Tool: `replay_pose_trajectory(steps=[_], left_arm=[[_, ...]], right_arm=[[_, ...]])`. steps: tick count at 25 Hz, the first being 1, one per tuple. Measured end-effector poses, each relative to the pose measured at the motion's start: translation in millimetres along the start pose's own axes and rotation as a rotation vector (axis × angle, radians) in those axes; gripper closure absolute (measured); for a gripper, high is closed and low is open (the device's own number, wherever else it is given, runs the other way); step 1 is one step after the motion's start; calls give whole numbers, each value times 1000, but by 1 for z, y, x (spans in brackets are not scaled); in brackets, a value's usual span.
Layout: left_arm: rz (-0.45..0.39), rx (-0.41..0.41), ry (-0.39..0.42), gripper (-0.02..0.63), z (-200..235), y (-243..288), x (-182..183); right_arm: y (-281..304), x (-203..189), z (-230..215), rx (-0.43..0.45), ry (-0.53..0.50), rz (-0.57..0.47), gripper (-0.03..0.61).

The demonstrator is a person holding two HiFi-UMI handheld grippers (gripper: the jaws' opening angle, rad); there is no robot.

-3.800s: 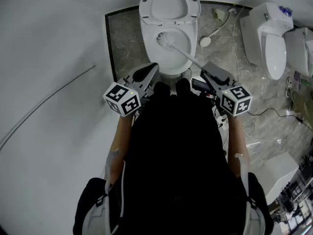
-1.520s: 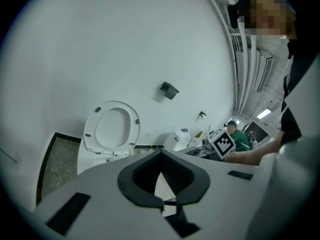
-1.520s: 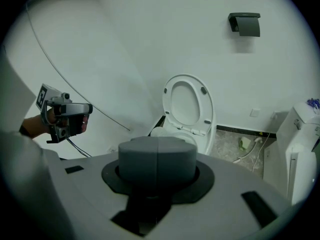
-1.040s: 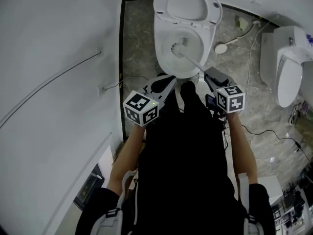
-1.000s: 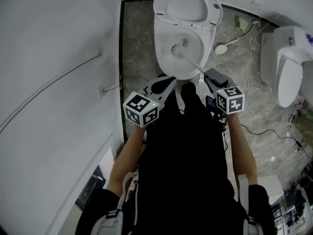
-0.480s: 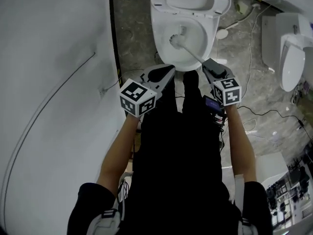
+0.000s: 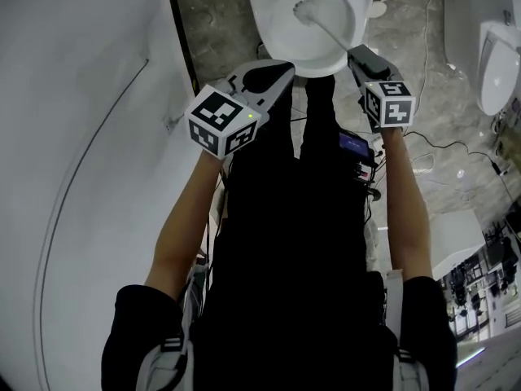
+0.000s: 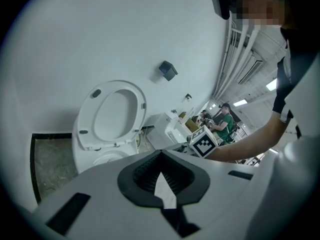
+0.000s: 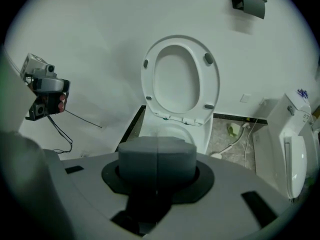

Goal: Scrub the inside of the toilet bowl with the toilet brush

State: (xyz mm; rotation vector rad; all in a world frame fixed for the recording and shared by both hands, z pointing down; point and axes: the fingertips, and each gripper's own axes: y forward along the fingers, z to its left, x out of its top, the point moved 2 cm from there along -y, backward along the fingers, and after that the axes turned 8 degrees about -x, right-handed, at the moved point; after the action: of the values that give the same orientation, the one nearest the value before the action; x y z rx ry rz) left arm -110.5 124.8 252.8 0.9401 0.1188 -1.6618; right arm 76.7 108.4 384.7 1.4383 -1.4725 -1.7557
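The white toilet bowl (image 7: 281,31) lies at the top of the head view, with its seat (image 9: 180,79) raised against the wall. The toilet brush (image 7: 304,8) has its white head inside the bowl, and its thin handle slants down-right into my right gripper (image 7: 356,54). That gripper is shut on the handle; in the right gripper view (image 9: 157,156) the pads meet and hide the handle. My left gripper (image 7: 281,68) hovers just before the bowl's front rim, shut with nothing in it. The left gripper view (image 8: 161,176) has the toilet (image 8: 107,154) at its left.
A second white toilet (image 7: 498,51) stands to the right on the grey stone floor, also in the right gripper view (image 9: 295,144). Cables (image 7: 423,157) trail over the floor at the right. A white wall (image 7: 81,137) runs close along the left. My legs stand right before the bowl.
The head view has dropped back, so the toilet has slid to the top edge. Both grippers sit higher in the frame. The brush head stays inside the bowl, held as before.
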Motion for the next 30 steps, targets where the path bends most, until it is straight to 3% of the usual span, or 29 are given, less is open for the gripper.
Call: replay_pose_trajectory(steps=[15, 30], left_arm=[[-10, 25, 9, 603, 18, 22, -31], [21, 31, 22, 603, 43, 61, -51]], right_arm=[[48, -25, -13, -15, -45, 10, 425], [97, -35, -51, -64, 5, -20, 425]])
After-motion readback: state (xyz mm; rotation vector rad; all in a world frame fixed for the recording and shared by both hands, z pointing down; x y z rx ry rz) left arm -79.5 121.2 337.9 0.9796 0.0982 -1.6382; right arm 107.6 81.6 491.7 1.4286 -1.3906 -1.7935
